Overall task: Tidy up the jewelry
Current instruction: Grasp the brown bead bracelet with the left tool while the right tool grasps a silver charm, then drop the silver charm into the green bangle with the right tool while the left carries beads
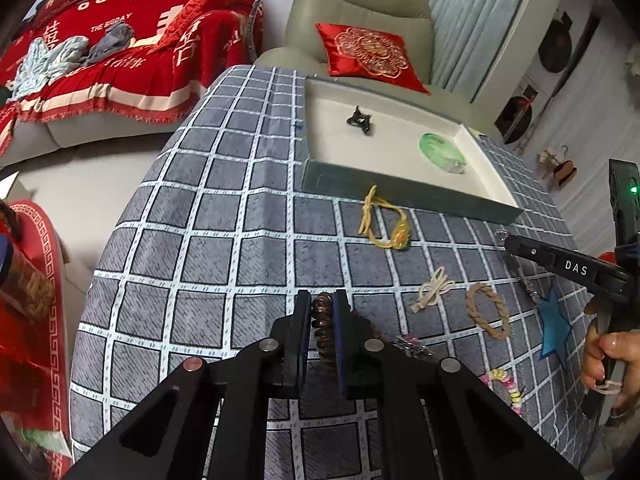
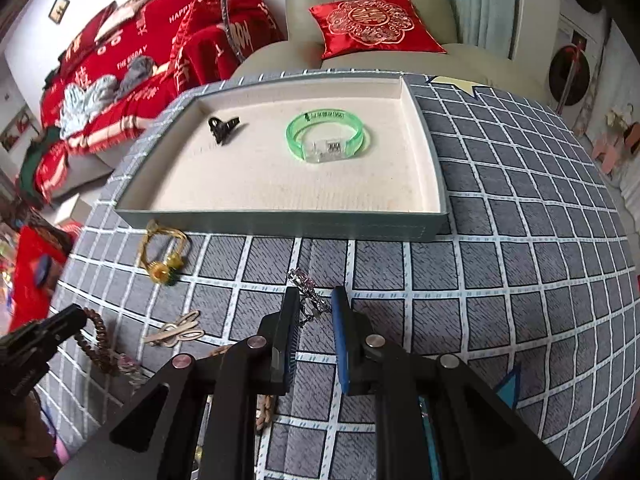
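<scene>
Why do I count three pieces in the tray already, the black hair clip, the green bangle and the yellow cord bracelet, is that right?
Not quite. The tray holds only two: the black hair clip and the green bangle. The yellow cord bracelet lies on the checked tablecloth just outside the tray's near wall, as the right wrist view shows.

home living room: red-draped sofa [image 1: 120, 52], armchair [image 2: 360, 8] with cushion [image 2: 372, 26]
</scene>
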The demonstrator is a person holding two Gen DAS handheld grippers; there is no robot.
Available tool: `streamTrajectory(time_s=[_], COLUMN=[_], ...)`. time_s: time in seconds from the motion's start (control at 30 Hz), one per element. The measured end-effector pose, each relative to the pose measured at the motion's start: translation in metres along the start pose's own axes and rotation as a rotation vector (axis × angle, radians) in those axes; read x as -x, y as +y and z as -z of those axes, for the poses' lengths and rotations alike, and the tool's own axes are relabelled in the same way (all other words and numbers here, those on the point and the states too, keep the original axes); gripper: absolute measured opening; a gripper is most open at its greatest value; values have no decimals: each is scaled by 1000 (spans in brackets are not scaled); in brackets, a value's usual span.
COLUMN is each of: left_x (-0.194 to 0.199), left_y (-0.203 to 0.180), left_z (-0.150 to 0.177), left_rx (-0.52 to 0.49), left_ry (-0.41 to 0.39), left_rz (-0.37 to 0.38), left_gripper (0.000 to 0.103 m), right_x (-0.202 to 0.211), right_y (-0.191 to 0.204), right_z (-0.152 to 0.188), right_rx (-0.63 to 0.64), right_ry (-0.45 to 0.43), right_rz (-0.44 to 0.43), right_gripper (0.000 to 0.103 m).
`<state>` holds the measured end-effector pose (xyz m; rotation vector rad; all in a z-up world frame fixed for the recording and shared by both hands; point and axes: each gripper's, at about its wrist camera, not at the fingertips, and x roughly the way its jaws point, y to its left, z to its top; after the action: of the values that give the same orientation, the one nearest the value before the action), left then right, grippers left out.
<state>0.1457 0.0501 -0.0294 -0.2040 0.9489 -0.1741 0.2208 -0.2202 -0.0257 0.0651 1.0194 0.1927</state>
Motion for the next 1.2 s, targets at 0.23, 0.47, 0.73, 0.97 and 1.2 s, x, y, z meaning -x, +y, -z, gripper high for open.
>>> streamTrajectory(time_s=[0.23,0.47,0.73,0.97,1.2], left_x=[12,26,23,-6,-48], left_y=[1,-9,-27,-36,-50], left_z=[-8,-36,-87,-134,-161], left_rx=[3,-44,-107,-132,-173], left_ry=[-14,-54,-120,-135,-103], left_rz=[40,69,75,61,38], left_gripper=[27,27,27,27,27], right_x=[16,32,31,5,-29], right_y=[1,1,-5,-11,-10], right_z=[-5,-20,-54,-94,-126], right_rx=[-26,-52,-76,-89,-92], right_ry=[-28,-62,-85,-76,-68], right_rz=[-44,-89,-95,-98,-92], right_gripper=[18,18,18,18,18])
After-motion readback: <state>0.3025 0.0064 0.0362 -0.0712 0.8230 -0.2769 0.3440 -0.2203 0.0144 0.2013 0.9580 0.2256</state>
